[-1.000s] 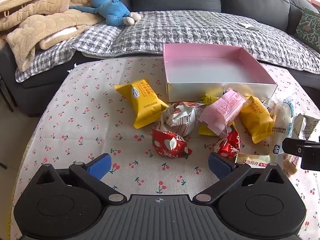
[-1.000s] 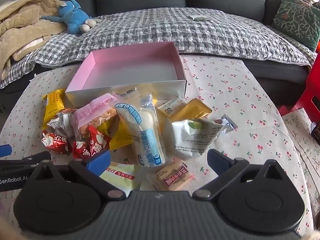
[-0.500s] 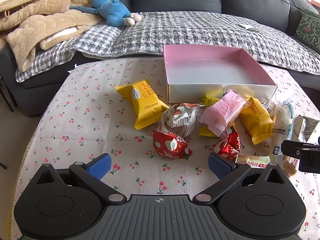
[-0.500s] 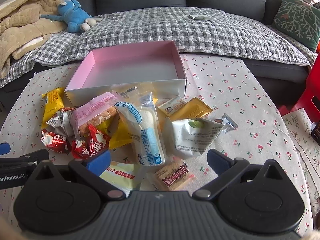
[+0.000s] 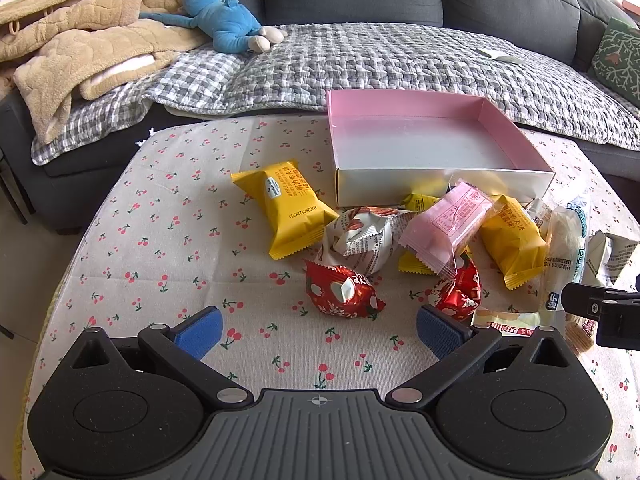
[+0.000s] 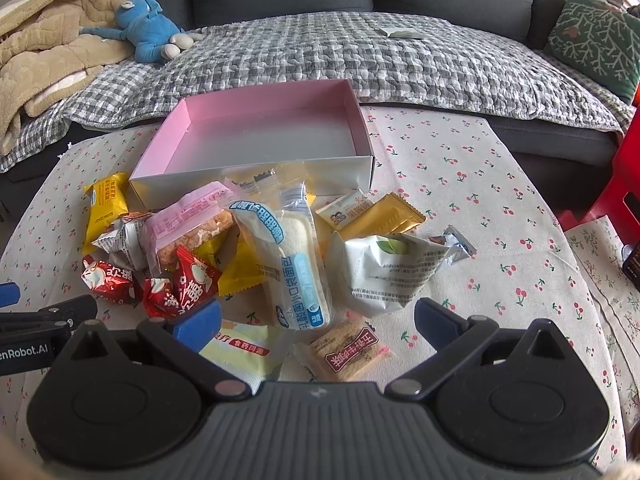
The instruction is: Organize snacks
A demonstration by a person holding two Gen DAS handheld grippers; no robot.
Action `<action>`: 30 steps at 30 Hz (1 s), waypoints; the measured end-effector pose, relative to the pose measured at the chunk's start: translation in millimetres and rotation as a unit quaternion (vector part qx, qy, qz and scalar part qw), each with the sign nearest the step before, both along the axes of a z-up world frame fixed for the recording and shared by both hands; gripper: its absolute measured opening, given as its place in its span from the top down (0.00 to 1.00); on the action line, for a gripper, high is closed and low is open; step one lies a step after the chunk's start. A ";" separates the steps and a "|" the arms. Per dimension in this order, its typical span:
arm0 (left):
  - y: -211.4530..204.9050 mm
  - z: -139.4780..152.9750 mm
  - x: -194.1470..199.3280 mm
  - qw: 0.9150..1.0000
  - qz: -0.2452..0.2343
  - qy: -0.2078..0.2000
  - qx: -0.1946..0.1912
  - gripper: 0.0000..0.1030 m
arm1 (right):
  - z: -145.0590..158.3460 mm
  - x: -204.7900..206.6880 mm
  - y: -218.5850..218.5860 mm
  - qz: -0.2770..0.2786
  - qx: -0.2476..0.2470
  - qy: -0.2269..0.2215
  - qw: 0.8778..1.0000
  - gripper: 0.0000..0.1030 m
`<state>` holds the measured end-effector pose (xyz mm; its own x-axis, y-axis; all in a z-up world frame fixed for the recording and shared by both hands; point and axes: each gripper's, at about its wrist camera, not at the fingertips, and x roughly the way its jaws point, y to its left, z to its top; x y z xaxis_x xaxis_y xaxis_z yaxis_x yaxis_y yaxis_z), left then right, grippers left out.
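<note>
- 2 grippers, left gripper (image 5: 318, 330) and right gripper (image 6: 318, 322), hang wide apart, holding nothing.
- Snack pile (image 6: 280, 256) lies near the bare pink box (image 5: 432, 148); sorting seems unstarted.
- Next: likely closing on the red candy (image 5: 340, 290).

You have before you a pink-lined box (image 5: 420, 104) with white outer walls, yellow packets (image 5: 288, 208), red foil sweets (image 5: 340, 290), a pink wrapper (image 5: 448, 224), a cherry-printed cream tablecloth (image 5: 160, 240), a grey-checked quilt (image 5: 380, 60), and a blue plush toy (image 5: 224, 24).

Bright daylight, sharp, fisheye-warped edges
</note>
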<state>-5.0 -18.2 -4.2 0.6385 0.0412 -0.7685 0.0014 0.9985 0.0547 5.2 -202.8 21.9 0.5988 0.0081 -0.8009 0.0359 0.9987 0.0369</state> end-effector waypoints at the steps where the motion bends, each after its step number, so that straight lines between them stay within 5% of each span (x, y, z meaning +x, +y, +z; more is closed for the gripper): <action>1: 0.0 0.0 0.0 1.000 0.000 0.000 0.000 0.00 | 0.1 0.0 0.0 0.000 -0.001 0.000 1.000 0.00; 19: 1.8 1.7 1.0 1.000 -0.004 0.000 0.002 0.00 | -2.4 1.2 -0.1 0.008 -0.017 0.007 1.000 0.00; 22: 7.4 10.7 6.2 1.000 -0.020 -0.009 0.005 0.00 | 3.4 5.7 -3.8 0.021 -0.054 0.015 0.998 0.00; 30: 12.5 24.7 27.3 0.996 -0.084 -0.009 -0.028 0.00 | 11.4 16.6 -20.4 0.037 -0.042 0.004 0.998 0.00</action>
<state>22.2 -5.7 20.5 0.6464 -0.1098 -0.7551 0.1676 0.9858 0.0001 21.8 -223.1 33.3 0.5921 -0.0155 -0.8057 -0.0385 0.9981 -0.0475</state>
